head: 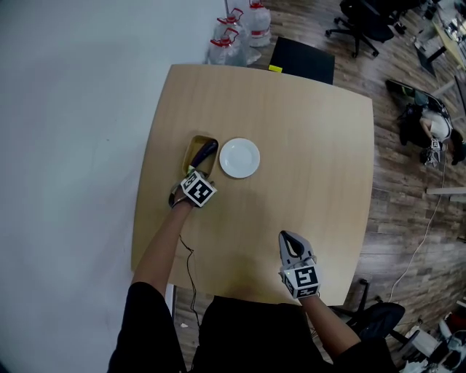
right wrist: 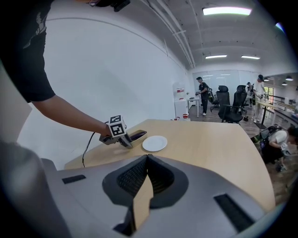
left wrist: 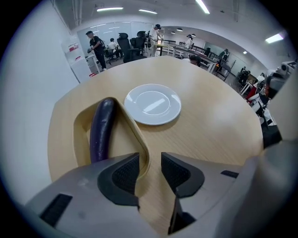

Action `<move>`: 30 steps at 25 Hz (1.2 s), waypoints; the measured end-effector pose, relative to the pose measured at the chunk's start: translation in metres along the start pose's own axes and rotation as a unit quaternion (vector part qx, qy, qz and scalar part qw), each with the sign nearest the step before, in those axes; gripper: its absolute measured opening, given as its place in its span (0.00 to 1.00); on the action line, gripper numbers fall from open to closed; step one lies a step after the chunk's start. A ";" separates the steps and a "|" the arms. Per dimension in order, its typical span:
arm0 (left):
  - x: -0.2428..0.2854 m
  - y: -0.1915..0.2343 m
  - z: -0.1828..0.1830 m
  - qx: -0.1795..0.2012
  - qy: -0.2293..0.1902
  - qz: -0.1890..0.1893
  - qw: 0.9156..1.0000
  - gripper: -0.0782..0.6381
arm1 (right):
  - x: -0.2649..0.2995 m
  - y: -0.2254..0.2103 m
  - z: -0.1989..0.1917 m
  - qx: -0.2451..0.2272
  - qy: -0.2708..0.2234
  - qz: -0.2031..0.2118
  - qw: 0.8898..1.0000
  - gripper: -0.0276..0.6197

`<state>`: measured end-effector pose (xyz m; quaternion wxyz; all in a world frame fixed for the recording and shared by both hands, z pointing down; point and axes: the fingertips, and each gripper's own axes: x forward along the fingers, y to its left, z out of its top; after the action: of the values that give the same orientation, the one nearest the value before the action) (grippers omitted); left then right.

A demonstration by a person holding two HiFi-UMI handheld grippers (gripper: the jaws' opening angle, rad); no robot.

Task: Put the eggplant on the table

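A dark purple eggplant lies lengthwise in a shallow wooden tray on the left part of the light wood table. My left gripper points steeply down at the tray's near end. It is open, with the tray's right rim between the jaws close to the left pad; the right pad stands clear. My right gripper hovers near the table's front edge, shut and empty. The right gripper view shows the left gripper at the tray.
A white plate sits just right of the tray. Water bottles and a black box stand on the floor beyond the far edge. A white wall runs along the left; office chairs and people are far off.
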<state>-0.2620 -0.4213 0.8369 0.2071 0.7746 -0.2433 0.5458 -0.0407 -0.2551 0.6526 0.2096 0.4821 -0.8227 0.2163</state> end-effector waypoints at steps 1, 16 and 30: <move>-0.001 -0.001 -0.001 -0.002 -0.003 -0.001 1.000 0.29 | 0.000 0.001 0.002 -0.001 -0.002 -0.002 1.000 0.14; -0.152 -0.019 0.003 -0.154 -0.231 -0.007 0.961 0.34 | -0.047 0.051 0.026 0.034 -0.046 -0.053 0.997 0.14; -0.299 -0.156 -0.013 -0.199 -0.442 0.040 0.874 0.34 | -0.127 0.068 0.069 0.064 -0.088 -0.132 0.985 0.14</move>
<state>-0.2635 -0.2446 0.5499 0.2052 0.8673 -0.4437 0.0943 -0.0531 -0.1742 0.5158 0.1319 0.6157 -0.7518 0.1957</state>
